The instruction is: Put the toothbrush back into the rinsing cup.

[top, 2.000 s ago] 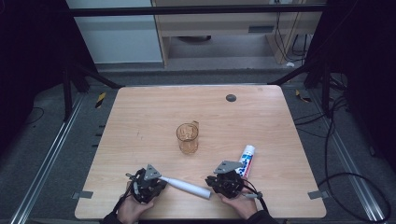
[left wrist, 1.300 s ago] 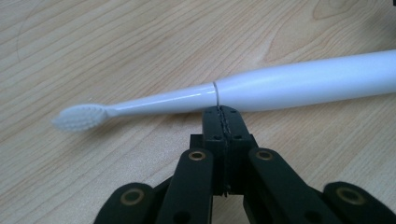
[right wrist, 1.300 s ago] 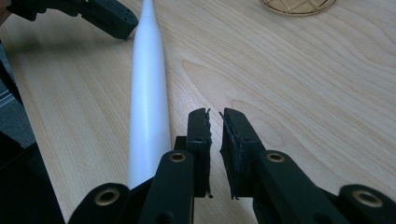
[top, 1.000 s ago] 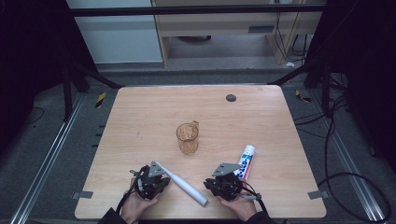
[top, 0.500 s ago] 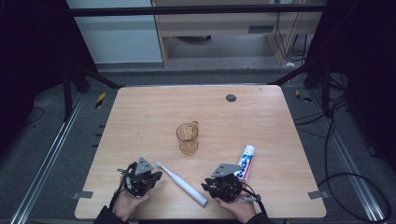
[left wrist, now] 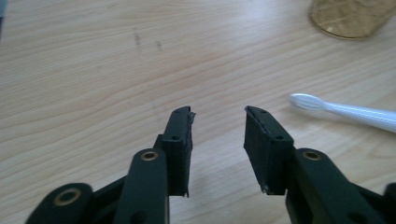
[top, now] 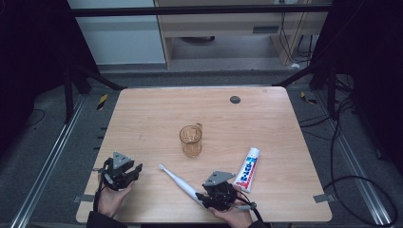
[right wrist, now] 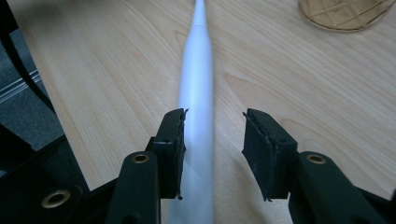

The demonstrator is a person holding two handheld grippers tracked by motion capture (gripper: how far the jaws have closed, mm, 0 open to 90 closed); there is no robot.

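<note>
A white toothbrush (top: 180, 183) lies slantwise on the wooden table (top: 142, 118), head toward the far left. My right gripper (top: 205, 194) is at its handle end. In the right gripper view the handle (right wrist: 196, 93) runs between the jaws, close beside the left pad; the right gripper (right wrist: 214, 114) is open and its jaws have just been opening. My left gripper (top: 134, 170) is to the left of the brush, apart from it. Its jaws have just been opening, and the left gripper (left wrist: 217, 112) is open with bare table between its jaws. The brush head (left wrist: 306, 100) lies to its right.
An amber glass cup (top: 191, 140) stands mid-table, just beyond the brush head. A toothpaste tube (top: 247, 168) lies right of my right gripper. A small dark disc (top: 235, 99) sits near the far edge. The table's front edge runs just below both hands.
My left gripper has let go of the toothbrush's head end, opened and drawn away to the left. My right gripper's jaws have opened around the handle, and the brush now rests on the table.
</note>
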